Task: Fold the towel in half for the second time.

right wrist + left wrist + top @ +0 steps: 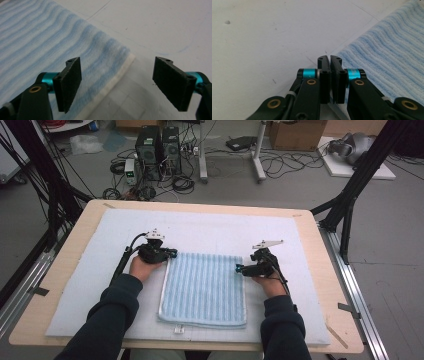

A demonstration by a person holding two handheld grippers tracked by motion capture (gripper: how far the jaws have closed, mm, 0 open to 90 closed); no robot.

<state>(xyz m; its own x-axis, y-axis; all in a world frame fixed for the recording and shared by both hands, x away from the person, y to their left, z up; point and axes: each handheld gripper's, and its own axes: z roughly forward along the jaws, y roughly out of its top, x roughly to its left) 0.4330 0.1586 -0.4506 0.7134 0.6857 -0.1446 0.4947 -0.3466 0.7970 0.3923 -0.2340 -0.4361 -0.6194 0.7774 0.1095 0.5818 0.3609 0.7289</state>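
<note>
**One towel, two grippers, one at each far corner**

I count one towel (202,290): pale blue with darker blue ribs and a white border, folded into a rough rectangle and lying flat on the white mat (90,285) that covers the wooden table (332,290). It sits a little toward my side of the mat's middle, between my two hands. A small white tag sticks out from its near edge.

I hold two grippers, one in each hand, both forearms in dark sleeves reaching in from my edge of the table.

My left gripper (172,253) rests at the towel's far left corner. In the left gripper view, its two black jaws stand pressed flat against each other, pad to pad, with no gap between them. The towel's edge (387,50) runs right beside the tips (330,60), and the white border passes under them. I cannot tell whether any cloth is caught between the pads.

My right gripper (240,268) sits at the towel's far right corner. In the right gripper view its two jaws stand wide apart and nothing lies between them. One pad (68,82) hangs over the ribbed cloth (50,45), the other over bare mat, and the towel's white-bordered corner lies in the space between the two.

Two grey three-cornered plates show in the high view, one atop each gripper, and one cable trails from each.
</note>
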